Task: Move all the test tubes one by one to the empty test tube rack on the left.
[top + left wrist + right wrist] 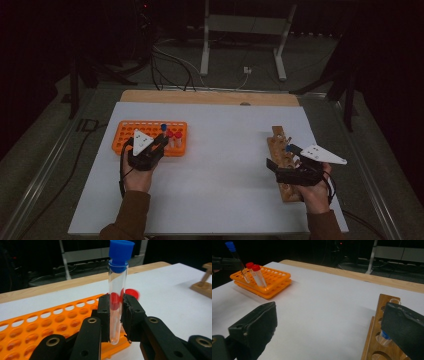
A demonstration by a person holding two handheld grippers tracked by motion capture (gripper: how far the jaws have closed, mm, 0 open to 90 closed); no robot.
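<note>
While the left claw (116, 322) clamps a clear glass test tube (117, 302) with a blue plastic cap, the tube stands upright at the near right corner of the orange rack (50, 325); whether its rounded bottom sits in a hole or hangs just off the rack edge, I cannot tell. Pads are black, ribbed, pressing the tube wall on both sides. Rack is orange plastic, flat, rectangular, gridded with round holes, two-tiered in the right gripper view. Two more clear tubes with red caps (255, 271) stand slightly tilted in it, just behind the held one. Right claw (329, 330) is wide apart, nothing between the jaws, hovering at the wooden rack (282, 165) on the right side of the surface (220, 165). Wooden rack is a long narrow strip with round bored holes, one holding a blue-capped tube (384, 336). Surface is a matte white sheet over a light wood board. Racks are well apart.
</note>
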